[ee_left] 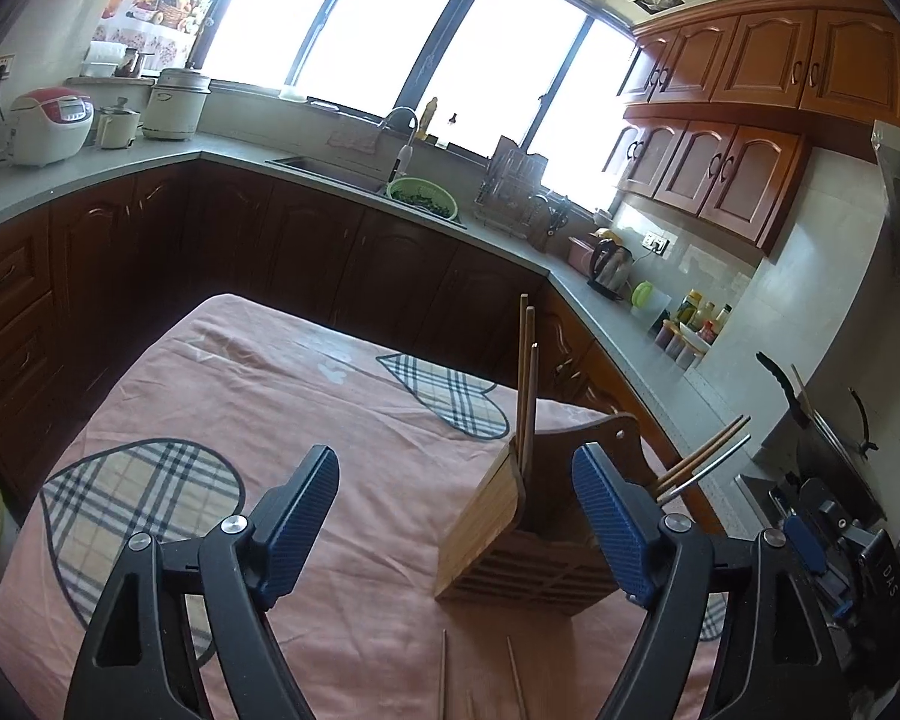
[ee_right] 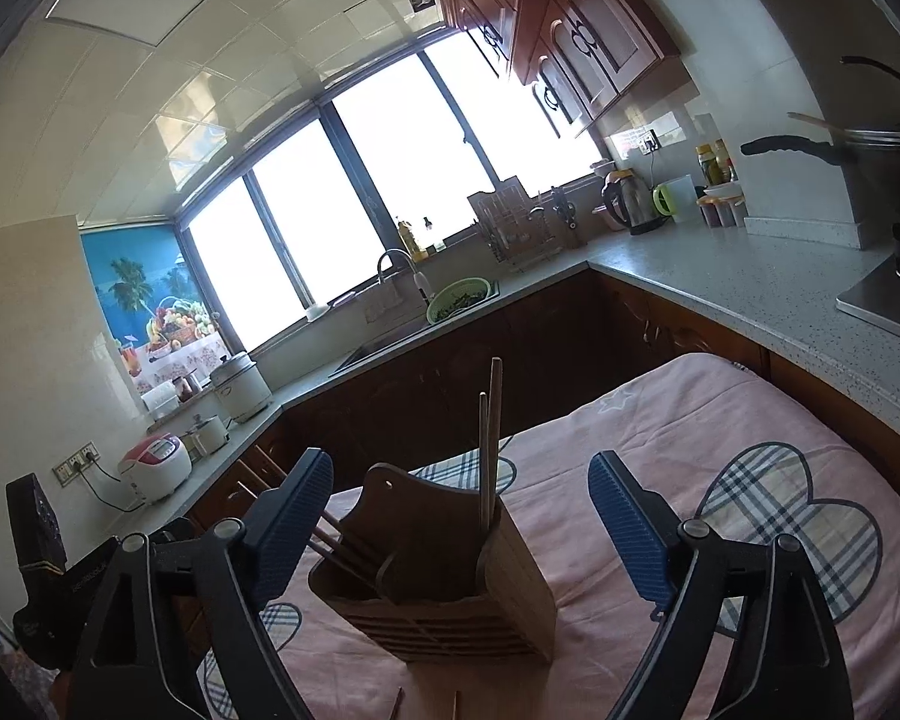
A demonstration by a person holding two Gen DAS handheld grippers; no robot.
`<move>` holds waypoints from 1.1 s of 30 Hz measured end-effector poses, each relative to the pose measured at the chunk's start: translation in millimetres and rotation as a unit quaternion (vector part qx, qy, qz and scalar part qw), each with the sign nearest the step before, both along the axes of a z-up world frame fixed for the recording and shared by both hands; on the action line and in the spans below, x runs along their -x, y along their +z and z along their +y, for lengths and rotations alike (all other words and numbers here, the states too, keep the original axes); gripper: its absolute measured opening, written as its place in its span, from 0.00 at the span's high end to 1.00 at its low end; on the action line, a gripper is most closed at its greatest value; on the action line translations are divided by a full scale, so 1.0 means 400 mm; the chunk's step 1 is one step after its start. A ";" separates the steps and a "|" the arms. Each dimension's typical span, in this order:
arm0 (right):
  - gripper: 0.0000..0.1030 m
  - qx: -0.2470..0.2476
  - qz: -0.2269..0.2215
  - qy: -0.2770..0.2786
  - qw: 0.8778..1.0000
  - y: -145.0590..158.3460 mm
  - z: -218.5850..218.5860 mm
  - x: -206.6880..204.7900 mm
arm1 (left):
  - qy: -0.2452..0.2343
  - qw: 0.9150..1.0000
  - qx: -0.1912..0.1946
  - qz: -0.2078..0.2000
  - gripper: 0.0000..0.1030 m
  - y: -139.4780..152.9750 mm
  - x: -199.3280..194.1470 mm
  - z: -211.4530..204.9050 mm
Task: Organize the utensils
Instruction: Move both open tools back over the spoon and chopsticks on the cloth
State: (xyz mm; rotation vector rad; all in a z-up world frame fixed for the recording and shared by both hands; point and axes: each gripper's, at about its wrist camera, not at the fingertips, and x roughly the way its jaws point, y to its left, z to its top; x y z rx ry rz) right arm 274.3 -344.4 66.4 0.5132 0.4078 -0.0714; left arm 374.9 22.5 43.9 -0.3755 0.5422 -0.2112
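Observation:
A wooden utensil holder (ee_left: 510,534) stands on the pink tablecloth; it also shows in the right wrist view (ee_right: 444,588). Two chopsticks (ee_left: 528,384) stand upright in one compartment, also seen from the right wrist (ee_right: 491,438). More chopsticks (ee_left: 702,459) lean out of the other compartment, also seen from the right wrist (ee_right: 336,534). Loose chopsticks (ee_left: 513,681) lie on the cloth in front of the holder, and their tips show in the right wrist view (ee_right: 397,702). My left gripper (ee_left: 456,516) is open and empty, just before the holder. My right gripper (ee_right: 459,522) is open and empty, facing the holder.
The table (ee_left: 306,396) has a pink cloth with plaid hearts. Kitchen counters (ee_right: 720,282) wrap around it, with a sink, a green colander (ee_left: 421,197), a kettle (ee_left: 609,267), a rice cooker (ee_left: 51,126) and a stove with a pan at the right.

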 end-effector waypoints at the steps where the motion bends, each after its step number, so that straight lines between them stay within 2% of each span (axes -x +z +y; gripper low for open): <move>1: 0.14 -0.001 0.005 0.003 1.000 -0.005 0.005 0.010 | 0.001 1.000 -0.004 0.008 0.22 -0.008 0.017 0.002; 9: 0.14 -0.008 0.044 0.019 0.999 -0.043 0.033 0.102 | 0.006 0.998 -0.018 0.065 0.22 -0.027 0.136 0.031; 20: 0.14 -0.001 0.092 0.048 0.995 -0.071 0.075 0.215 | 0.010 0.994 -0.030 0.106 0.22 -0.021 0.267 0.061; 33: 0.14 -0.005 0.145 0.066 0.987 -0.150 0.117 0.286 | 0.004 0.989 -0.047 0.139 0.22 -0.042 0.305 0.050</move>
